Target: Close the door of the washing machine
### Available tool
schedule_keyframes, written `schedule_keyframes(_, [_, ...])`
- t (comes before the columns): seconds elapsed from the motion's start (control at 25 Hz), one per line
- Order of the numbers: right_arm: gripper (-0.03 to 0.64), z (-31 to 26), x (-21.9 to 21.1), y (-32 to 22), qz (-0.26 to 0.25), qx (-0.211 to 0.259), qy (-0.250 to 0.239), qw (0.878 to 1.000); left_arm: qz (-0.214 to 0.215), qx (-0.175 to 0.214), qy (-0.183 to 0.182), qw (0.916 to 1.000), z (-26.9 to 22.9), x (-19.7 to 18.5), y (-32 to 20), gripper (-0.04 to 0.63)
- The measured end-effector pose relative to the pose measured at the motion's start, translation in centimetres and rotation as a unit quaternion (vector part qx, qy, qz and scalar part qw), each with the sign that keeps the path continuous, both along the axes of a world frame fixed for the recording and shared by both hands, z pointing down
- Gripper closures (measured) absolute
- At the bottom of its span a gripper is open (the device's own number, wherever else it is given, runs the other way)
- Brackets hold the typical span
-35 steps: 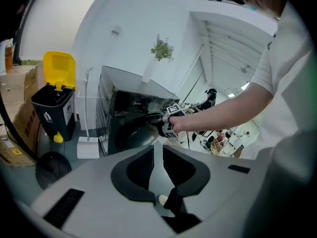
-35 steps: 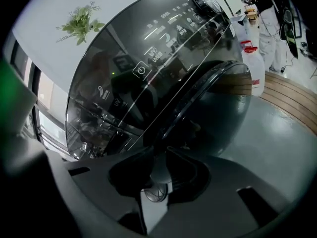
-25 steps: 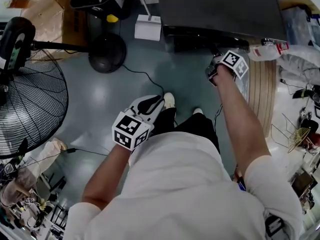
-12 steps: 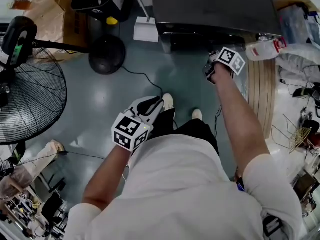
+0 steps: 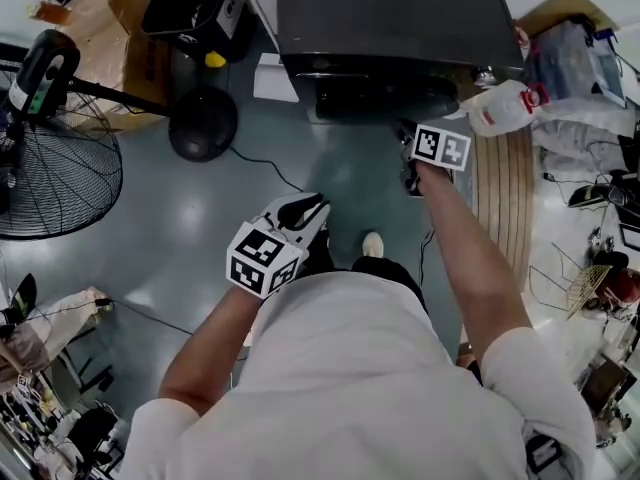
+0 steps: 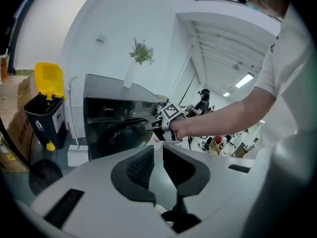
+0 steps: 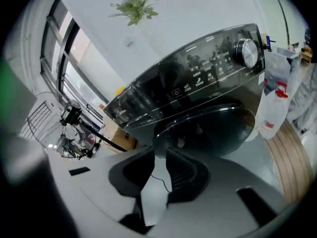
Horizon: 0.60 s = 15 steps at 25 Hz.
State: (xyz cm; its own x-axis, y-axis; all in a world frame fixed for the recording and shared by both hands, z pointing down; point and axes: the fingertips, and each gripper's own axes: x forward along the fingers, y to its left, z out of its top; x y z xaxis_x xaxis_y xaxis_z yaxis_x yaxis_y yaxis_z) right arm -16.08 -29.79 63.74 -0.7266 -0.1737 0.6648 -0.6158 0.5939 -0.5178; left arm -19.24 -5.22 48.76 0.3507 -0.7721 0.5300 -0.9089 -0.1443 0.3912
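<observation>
Door looks ajar on washing machine, 12 o'clock in head view; right gripper just below it, left gripper well back. Left gripper view: jaws slightly apart, empty. Right gripper view: jaws just narrowed, gapped, empty; door at 1 o'clock.

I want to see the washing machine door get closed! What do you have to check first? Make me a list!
1. Is the door of the washing machine already clicked shut? Cannot tell.
2. Is the right gripper empty? Ok: its jaws have just been closing, but they are apart with nothing between them.
3. Is the left gripper empty? Ok: its jaws are apart with nothing between them.
4. Is the right gripper aimed at the door? Ok: the door is right ahead of its jaws.
5. Is the white jug out of the way? Ok: it stands beside the machine, not in front of the door.
</observation>
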Motion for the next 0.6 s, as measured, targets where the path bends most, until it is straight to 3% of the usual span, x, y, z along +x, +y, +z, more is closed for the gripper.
schedule_keyframes(0.32, [0.538, -3.5, 7.4, 2.8, -0.085, 0.041, 0.017, 0.995, -0.006, 0.018, -0.009, 0.9998, -2.3, 5.9, -2.4, 0.528])
schedule_keyframes(0.6, [0.552, -7.6, 12.5, 7.4, -0.183, 0.077, 0.014, 0.98, -0.027, 0.026, -0.018, 0.9991, -3.7, 9.7, -2.6, 0.528])
